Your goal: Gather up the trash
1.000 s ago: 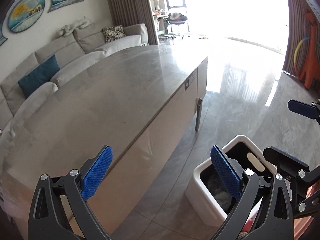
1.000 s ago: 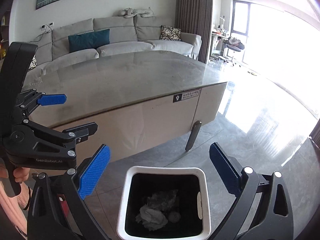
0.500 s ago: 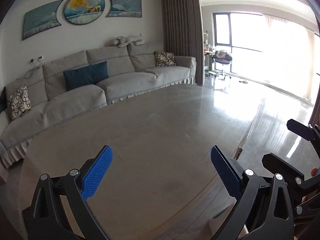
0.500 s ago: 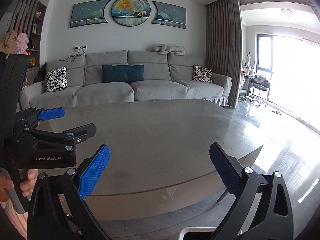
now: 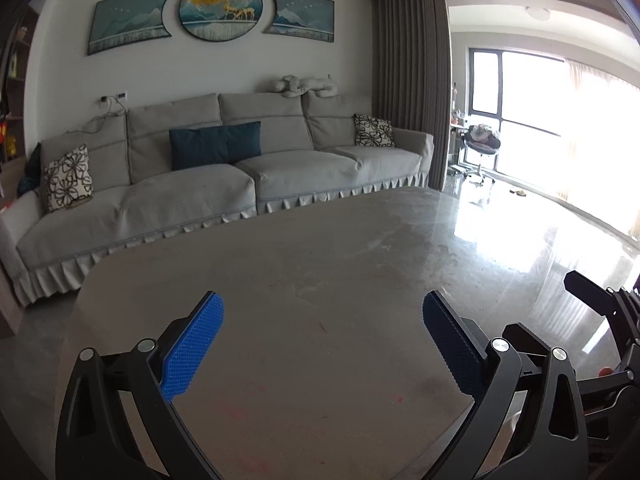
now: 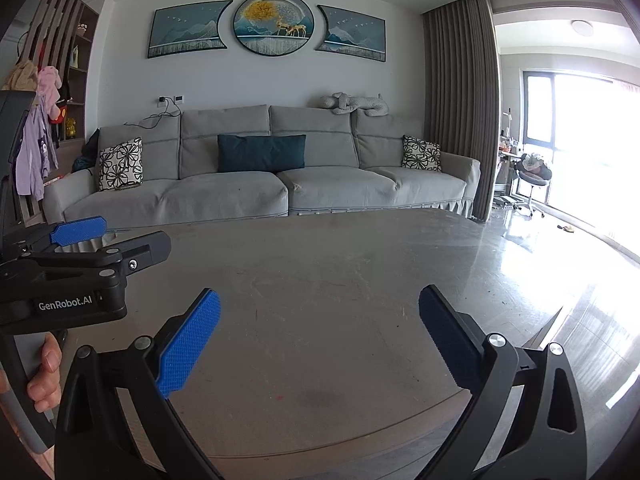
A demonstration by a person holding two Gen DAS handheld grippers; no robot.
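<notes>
My left gripper (image 5: pixel 320 344) is open and empty, held level over the near part of the grey stone table (image 5: pixel 320 248). My right gripper (image 6: pixel 318 340) is open and empty over the same table (image 6: pixel 340 264). The left gripper also shows at the left of the right wrist view (image 6: pixel 100 240), open. The right gripper's black frame shows at the right edge of the left wrist view (image 5: pixel 600 320). No trash and no bin are in view now. The tabletop shows only faint smudges.
A long grey sofa (image 5: pixel 224 184) with a teal cushion (image 5: pixel 216 146) stands behind the table. Curtains (image 6: pixel 460 100) and a bright window (image 5: pixel 540 120) are to the right, with glossy floor (image 6: pixel 580 280) there. A chair (image 6: pixel 534 176) stands by the window.
Both grippers tilted up from the white bin on the floor beside the table to a level view across the tabletop. The bin has dropped out of view. Both stayed open.
</notes>
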